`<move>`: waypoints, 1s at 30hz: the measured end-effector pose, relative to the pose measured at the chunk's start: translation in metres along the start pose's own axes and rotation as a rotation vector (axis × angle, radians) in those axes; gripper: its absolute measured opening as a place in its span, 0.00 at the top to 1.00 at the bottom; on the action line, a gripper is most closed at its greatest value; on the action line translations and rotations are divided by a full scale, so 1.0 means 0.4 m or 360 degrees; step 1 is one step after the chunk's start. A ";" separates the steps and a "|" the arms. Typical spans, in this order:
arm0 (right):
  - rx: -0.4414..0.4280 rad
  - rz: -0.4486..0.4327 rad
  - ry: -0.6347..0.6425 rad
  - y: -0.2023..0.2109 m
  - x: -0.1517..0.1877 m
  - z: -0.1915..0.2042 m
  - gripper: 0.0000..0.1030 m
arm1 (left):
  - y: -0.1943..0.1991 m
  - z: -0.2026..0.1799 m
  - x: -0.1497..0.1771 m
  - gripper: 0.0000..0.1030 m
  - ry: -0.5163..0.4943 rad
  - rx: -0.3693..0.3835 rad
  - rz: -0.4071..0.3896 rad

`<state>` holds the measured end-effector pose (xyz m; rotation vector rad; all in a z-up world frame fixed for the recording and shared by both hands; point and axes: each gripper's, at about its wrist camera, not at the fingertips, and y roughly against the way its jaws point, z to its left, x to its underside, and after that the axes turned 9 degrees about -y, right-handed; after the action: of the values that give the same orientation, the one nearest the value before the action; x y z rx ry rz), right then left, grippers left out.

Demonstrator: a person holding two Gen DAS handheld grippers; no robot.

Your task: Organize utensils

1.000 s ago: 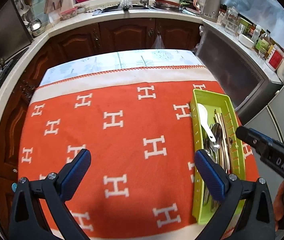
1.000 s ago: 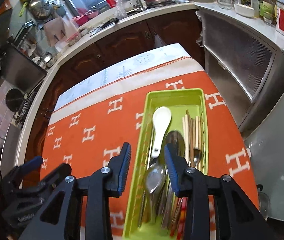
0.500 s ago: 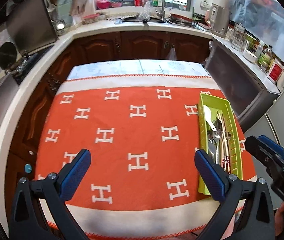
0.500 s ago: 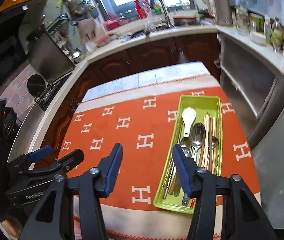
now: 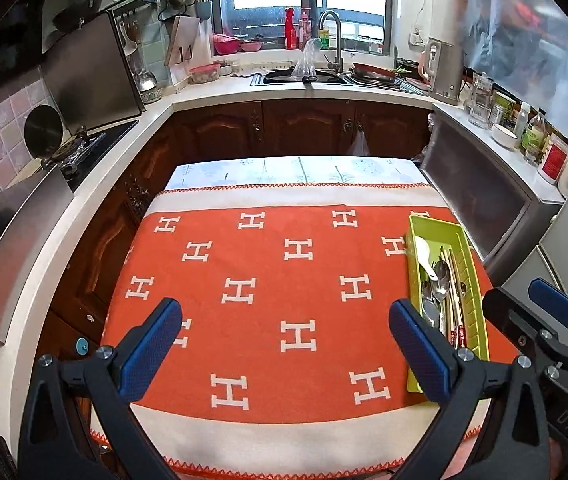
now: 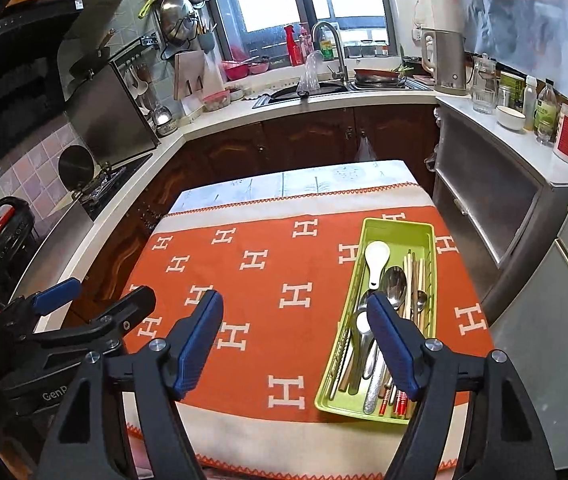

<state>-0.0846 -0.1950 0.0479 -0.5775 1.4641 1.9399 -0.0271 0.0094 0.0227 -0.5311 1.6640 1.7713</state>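
Observation:
A lime green utensil tray [image 6: 397, 229] [image 5: 468, 248] lies along the right side of the table on an orange cloth [image 5: 284, 288] [image 6: 268, 280]. It holds a white ceramic spoon [image 6: 375, 258] [image 5: 423, 252], metal spoons [image 6: 393, 280], chopsticks [image 6: 415, 272] and other cutlery. My right gripper [image 6: 295, 340] hangs above the table's near edge, left of the tray; its jaws are opening and nothing is between them. My left gripper [image 5: 284, 344] is open and empty over the cloth's near part. Each gripper shows at the edge of the other's view.
Dark wooden cabinets and a white counter run round the table. A stove [image 5: 80, 148] is at the left, a sink with a tap [image 5: 331, 40] at the back, and a kettle [image 5: 445, 68], jars and bottles at the right. A metal cabinet [image 5: 491, 200] stands close to the table's right side.
Both grippers have pulled back and risen, so the whole table shows. The right gripper, formerly low over the tray with narrow jaws, has spread them wide and now sits left of the tray.

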 end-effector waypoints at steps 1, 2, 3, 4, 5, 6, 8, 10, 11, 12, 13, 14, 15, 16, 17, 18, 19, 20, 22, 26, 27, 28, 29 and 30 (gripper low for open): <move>-0.0002 0.0001 0.0000 -0.001 -0.001 0.000 0.27 | 0.003 0.002 0.000 0.01 -0.0001 -0.0005 -0.0004; -0.0005 0.0004 -0.0003 -0.001 -0.001 -0.001 0.27 | 0.003 0.001 0.001 0.01 -0.0002 -0.0007 -0.0006; -0.0004 0.0003 -0.0003 -0.011 -0.005 -0.005 0.27 | 0.007 0.000 0.002 0.01 -0.0002 -0.0012 -0.0010; -0.0005 0.0001 -0.0001 -0.006 -0.002 -0.002 0.27 | 0.010 -0.002 0.003 0.01 -0.0004 -0.0016 -0.0015; -0.0005 0.0000 0.0002 -0.005 -0.006 -0.001 0.27 | 0.012 -0.004 0.004 0.01 -0.0005 -0.0019 -0.0017; -0.0005 -0.0001 0.0002 -0.004 -0.009 0.000 0.27 | 0.013 -0.004 0.005 0.01 -0.0004 -0.0019 -0.0017; -0.0006 -0.0003 0.0004 0.003 -0.007 0.005 0.27 | 0.013 -0.005 0.005 0.01 -0.0005 -0.0019 -0.0015; -0.0009 -0.0001 0.0003 0.015 -0.002 0.014 0.27 | 0.013 -0.006 0.005 0.01 -0.0002 -0.0016 -0.0011; -0.0009 0.0001 0.0002 0.015 -0.005 0.016 0.27 | 0.014 -0.006 0.005 0.01 -0.0001 -0.0015 -0.0008; -0.0008 0.0002 0.0001 0.012 -0.006 0.014 0.27 | 0.014 -0.006 0.005 0.01 0.0001 -0.0014 -0.0005; -0.0010 0.0004 -0.0001 0.014 -0.006 0.015 0.27 | 0.012 -0.007 0.003 0.01 0.0002 -0.0014 -0.0004; -0.0010 0.0005 -0.0002 0.019 -0.004 0.018 0.27 | 0.012 -0.008 0.003 0.01 0.0001 -0.0014 -0.0004; -0.0009 0.0005 -0.0002 0.015 -0.007 0.016 0.27 | 0.012 -0.007 0.003 0.01 0.0000 -0.0013 -0.0002; -0.0008 0.0006 -0.0002 0.018 -0.006 0.018 0.27 | 0.011 -0.007 0.003 0.01 0.0001 -0.0013 -0.0001; -0.0008 0.0005 -0.0003 0.020 -0.005 0.018 0.27 | 0.009 -0.007 0.002 0.01 0.0002 -0.0010 0.0000; -0.0010 0.0004 -0.0002 0.017 -0.006 0.017 0.27 | 0.008 -0.007 0.002 0.01 0.0002 -0.0008 0.0001; -0.0010 0.0005 -0.0002 0.021 -0.004 0.020 0.27 | 0.008 -0.007 0.002 0.01 0.0002 -0.0008 0.0002; -0.0008 0.0006 -0.0002 0.020 -0.004 0.020 0.27 | 0.009 -0.007 0.002 0.01 0.0002 -0.0012 0.0001; -0.0009 0.0006 -0.0002 0.017 -0.006 0.019 0.27 | 0.007 -0.008 0.002 0.01 0.0005 -0.0009 0.0005; -0.0007 0.0006 -0.0003 0.021 -0.003 0.022 0.27 | -0.007 -0.011 -0.003 0.01 0.0005 -0.0001 0.0017; -0.0007 0.0006 -0.0003 0.021 -0.003 0.022 0.27 | -0.010 -0.012 -0.003 0.01 0.0005 0.0001 0.0019; -0.0008 0.0006 -0.0005 0.017 -0.005 0.021 0.27 | -0.013 -0.012 -0.004 0.01 0.0005 0.0003 0.0021; -0.0006 0.0005 -0.0006 0.014 -0.006 0.020 0.27 | -0.015 -0.013 -0.005 0.01 0.0004 0.0003 0.0024; -0.0006 0.0008 -0.0007 0.020 -0.003 0.023 0.27 | -0.017 -0.014 -0.005 0.01 0.0004 0.0003 0.0026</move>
<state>-0.0892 -0.1880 0.0569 -0.5715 1.4609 1.9471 -0.0216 0.0035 0.0184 -0.5205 1.6765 1.7810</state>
